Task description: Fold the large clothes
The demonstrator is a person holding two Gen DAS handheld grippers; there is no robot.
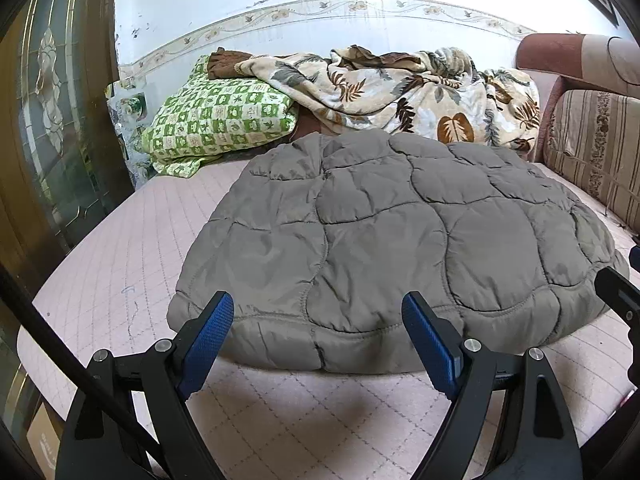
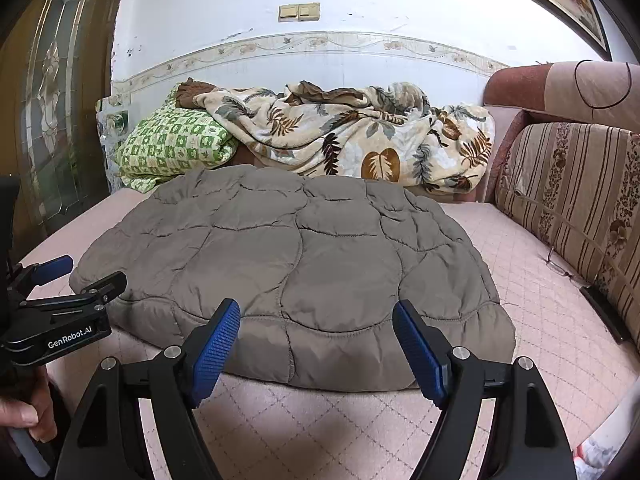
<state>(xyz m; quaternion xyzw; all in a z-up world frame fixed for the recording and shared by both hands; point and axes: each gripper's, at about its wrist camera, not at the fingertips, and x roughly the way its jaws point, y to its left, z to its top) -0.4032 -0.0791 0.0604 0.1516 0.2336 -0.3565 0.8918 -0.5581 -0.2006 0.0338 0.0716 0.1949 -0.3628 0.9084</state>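
Your puffy grey-brown quilted jacket [image 1: 384, 232] lies on the pink quilted mattress [image 1: 100, 272], its long axis running 9 to 3. Left gripper [image 1: 318, 328] and right gripper [image 2: 316, 332] hover spread and empty at its 6 o'clock hem, equally near.

A pink quilted mattress [image 2: 540, 300] carried everything. A grey padded jacket [image 2: 288, 272] lay flat at its centre. At eleven o'clock sat a green checked pillow [image 2: 172, 144], and toward one o'clock a leaf-print blanket [image 2: 360, 140] lay bunched, overlapping the pillow.
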